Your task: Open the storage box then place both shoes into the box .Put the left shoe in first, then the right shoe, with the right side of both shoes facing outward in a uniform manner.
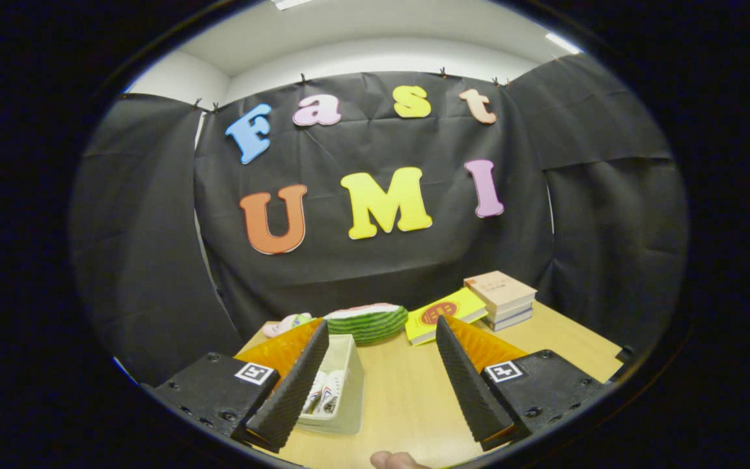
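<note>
Hovering over a light wooden table [407, 397], the gripper [381, 384] has its two black ribbed fingers [293, 384] spread wide, nothing between them but bare tabletop. Jaws clearly apart, pinching nothing.

Storage box [342, 381]: pale, open-topped, sitting on the table just beside the left finger and partly hidden behind it. Inside it, white shoes [324, 391] with some red and blue marking; the finger covers part of them, so which side faces outward cannot be told.

Beyond the fingers, toward the far table edge: a green striped watermelon-slice toy [368, 322], with a small pink and white soft item [287, 324] to its left. To the right of the watermelon lies a yellow book [446, 314], flat, and just past it a stack of books [502, 299] topped by a tan cover.

Orange panels [280, 348] back each finger. A fingertip [396, 460] of a person shows at the near edge of the table, between the two fingers.
</note>
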The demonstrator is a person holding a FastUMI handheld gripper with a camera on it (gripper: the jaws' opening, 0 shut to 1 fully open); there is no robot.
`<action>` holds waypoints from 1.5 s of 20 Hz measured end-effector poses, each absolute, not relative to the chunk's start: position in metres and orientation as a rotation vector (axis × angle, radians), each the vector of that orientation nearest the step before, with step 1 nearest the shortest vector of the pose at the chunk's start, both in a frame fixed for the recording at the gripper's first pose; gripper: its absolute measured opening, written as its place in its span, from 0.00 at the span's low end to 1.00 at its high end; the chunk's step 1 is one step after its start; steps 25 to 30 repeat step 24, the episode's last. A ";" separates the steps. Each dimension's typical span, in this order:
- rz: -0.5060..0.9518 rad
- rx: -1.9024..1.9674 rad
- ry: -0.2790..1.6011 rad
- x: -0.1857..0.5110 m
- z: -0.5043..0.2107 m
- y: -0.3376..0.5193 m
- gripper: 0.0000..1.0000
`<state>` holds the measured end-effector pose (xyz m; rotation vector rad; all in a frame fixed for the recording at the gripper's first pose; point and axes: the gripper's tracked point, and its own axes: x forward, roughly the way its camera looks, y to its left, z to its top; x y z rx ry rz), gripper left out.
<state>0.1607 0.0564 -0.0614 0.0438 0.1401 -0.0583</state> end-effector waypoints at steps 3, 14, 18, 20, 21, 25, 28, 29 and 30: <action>-0.060 0.020 0.089 0.139 -0.044 0.048 1.00; 0.024 0.003 0.039 0.062 -0.037 0.044 1.00; 0.043 0.035 -0.002 0.036 -0.039 0.044 1.00; 0.051 0.047 -0.010 0.029 -0.040 0.044 1.00; 0.054 0.051 -0.014 0.025 -0.039 0.044 1.00; 0.021 0.026 -0.065 0.021 -0.029 0.034 1.00; 0.021 0.026 -0.065 0.021 -0.029 0.034 1.00; 0.021 0.026 -0.065 0.021 -0.029 0.034 1.00; 0.021 0.026 -0.065 0.021 -0.029 0.034 1.00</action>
